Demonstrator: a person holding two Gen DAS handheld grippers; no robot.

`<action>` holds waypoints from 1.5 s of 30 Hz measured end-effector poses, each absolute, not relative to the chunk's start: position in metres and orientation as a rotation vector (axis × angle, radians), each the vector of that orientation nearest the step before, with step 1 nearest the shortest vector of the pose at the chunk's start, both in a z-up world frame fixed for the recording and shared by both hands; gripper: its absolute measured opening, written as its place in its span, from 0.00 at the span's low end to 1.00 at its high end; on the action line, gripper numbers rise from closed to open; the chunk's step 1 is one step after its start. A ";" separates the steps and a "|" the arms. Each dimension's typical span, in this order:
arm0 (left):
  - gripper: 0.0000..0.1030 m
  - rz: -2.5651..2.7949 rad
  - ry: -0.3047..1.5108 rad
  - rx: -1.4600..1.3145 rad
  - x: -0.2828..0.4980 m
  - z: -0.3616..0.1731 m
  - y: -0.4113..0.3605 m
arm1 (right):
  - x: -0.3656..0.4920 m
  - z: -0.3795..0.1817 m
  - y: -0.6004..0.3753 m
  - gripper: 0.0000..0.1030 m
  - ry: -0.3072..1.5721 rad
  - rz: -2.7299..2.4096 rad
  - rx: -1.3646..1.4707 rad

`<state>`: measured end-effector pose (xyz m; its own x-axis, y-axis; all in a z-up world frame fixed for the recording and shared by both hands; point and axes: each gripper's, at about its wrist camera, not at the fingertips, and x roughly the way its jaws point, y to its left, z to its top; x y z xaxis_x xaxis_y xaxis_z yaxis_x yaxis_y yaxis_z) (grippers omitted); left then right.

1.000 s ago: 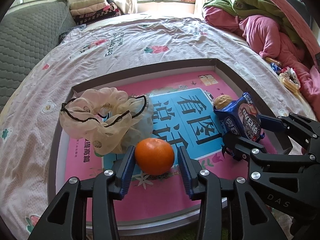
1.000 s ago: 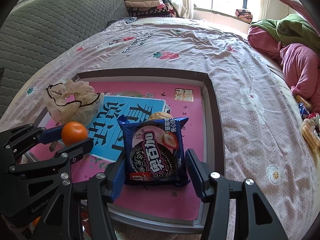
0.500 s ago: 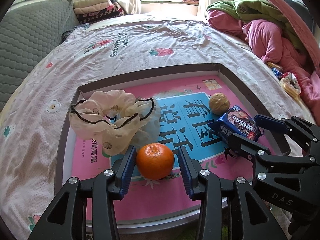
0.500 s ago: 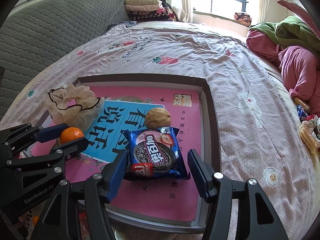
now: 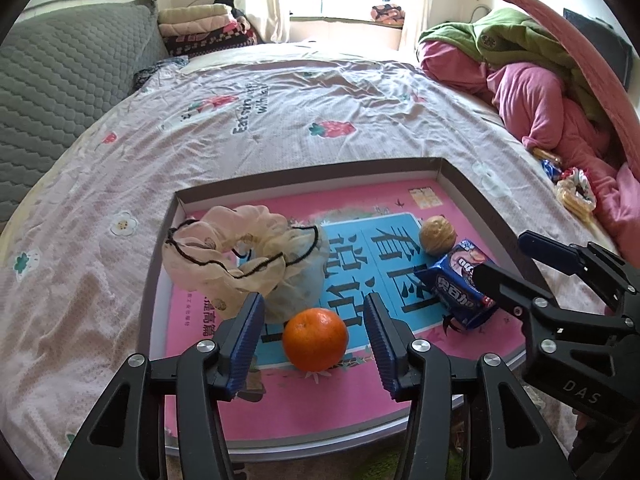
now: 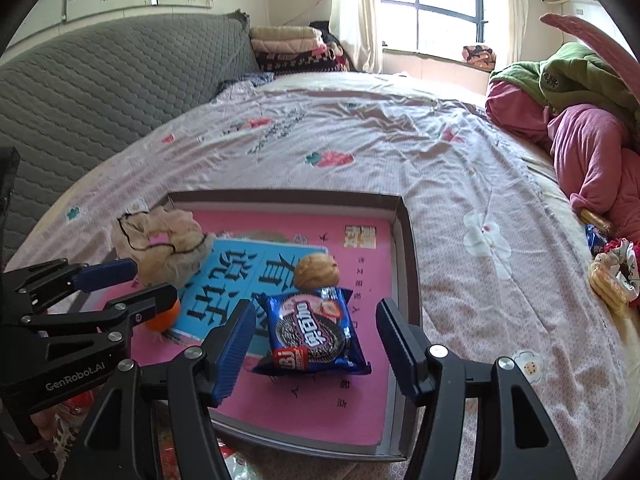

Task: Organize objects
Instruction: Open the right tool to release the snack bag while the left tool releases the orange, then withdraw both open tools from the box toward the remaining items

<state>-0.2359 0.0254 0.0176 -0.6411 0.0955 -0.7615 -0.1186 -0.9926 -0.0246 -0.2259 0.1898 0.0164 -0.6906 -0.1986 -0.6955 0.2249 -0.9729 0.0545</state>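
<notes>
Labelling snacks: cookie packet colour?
Dark blue cookie packet with a pink panel and black sandwich cookie; clearest in right wrist view.

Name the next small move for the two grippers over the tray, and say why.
Probably lift both clear of the tray. The left gripper is opening, its pads off the orange; the right gripper stands open around the cookie pack. Both items rest in the tray beside the walnut and scrunchie.

bed [image 5: 280, 128] floral sheet | grey headboard [image 6: 100, 92] | bright window [image 6: 436, 12]
</notes>
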 end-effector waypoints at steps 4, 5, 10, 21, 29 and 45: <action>0.56 2.769 0.046 -1.234 -0.232 0.026 0.023 | -0.222 0.023 0.191 0.64 0.024 -2.702 1.049; 0.56 2.776 0.043 -1.224 -0.232 0.029 0.022 | -0.221 0.025 0.191 0.64 0.016 -2.706 1.037; 0.61 2.815 0.042 -1.184 -0.228 0.037 0.015 | -0.218 0.032 0.194 0.65 -0.013 -2.723 0.984; 0.62 2.862 0.024 -1.148 -0.222 0.048 0.003 | -0.210 0.042 0.194 0.65 -0.025 -2.740 0.917; 0.62 2.879 0.050 -1.132 -0.215 0.050 0.005 | -0.201 0.049 0.193 0.65 -0.015 -2.746 0.875; 0.63 2.934 0.054 -1.084 -0.189 0.056 -0.001 | -0.175 0.060 0.188 0.65 0.027 -2.758 0.780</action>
